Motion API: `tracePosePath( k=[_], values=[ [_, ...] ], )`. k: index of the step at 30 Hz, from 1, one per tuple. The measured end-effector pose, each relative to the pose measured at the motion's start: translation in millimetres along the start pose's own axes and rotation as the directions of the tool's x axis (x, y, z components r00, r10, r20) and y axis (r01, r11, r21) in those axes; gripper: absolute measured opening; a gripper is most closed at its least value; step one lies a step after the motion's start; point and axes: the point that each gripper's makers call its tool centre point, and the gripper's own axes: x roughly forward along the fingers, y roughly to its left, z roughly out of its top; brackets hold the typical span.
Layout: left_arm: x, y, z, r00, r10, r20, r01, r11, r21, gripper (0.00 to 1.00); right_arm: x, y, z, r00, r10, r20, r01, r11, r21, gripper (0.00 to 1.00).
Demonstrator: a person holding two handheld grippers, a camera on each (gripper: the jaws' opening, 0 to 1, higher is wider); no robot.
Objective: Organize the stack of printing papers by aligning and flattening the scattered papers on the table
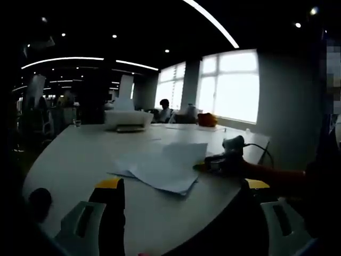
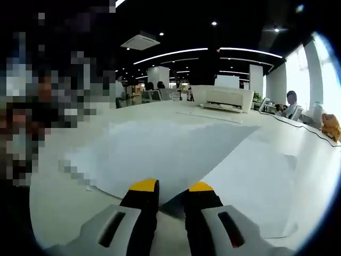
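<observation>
The papers lie spread in a loose, uneven pile on the white table. In the left gripper view, the left gripper hangs with its jaws wide apart and holds nothing; the papers lie ahead of it. The right gripper has its jaws almost together at the near edge of the papers; if it pinches a sheet, I cannot tell. A white printer stands far behind. No writing is readable.
</observation>
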Motion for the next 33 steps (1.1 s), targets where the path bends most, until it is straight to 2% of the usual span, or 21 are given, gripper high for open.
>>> tracePosePath(
  k=[8,17,25,33],
  values=[
    [0.7,-2.6,6.5,1.0,-0.003,0.006,0.003,1.0,0.012,0.93,1.3,1.1,0.8,1.0,-0.003,-0.001,0.003,1.0,0.012,0.07],
    [0.3,-2.8,4.8,1.0,-0.002,0.006,0.002,1.0,0.01,0.93,0.2,3.7,1.0,1.0,-0.005,-0.002,0.005,1.0,0.002,0.03],
    [0.5,-4.6,5.6,1.0,-0.005,0.008,0.005,1.0,0.012,0.93,0.0,4.8,1.2,1.0,-0.003,0.001,0.003,1.0,-0.023,0.03],
    [-0.4,-3.4,5.2,1.0,-0.002,0.009,0.002,1.0,0.008,0.93,-0.7,4.6,1.5,1.0,-0.003,0.001,0.003,1.0,-0.011,0.03]
  ],
)
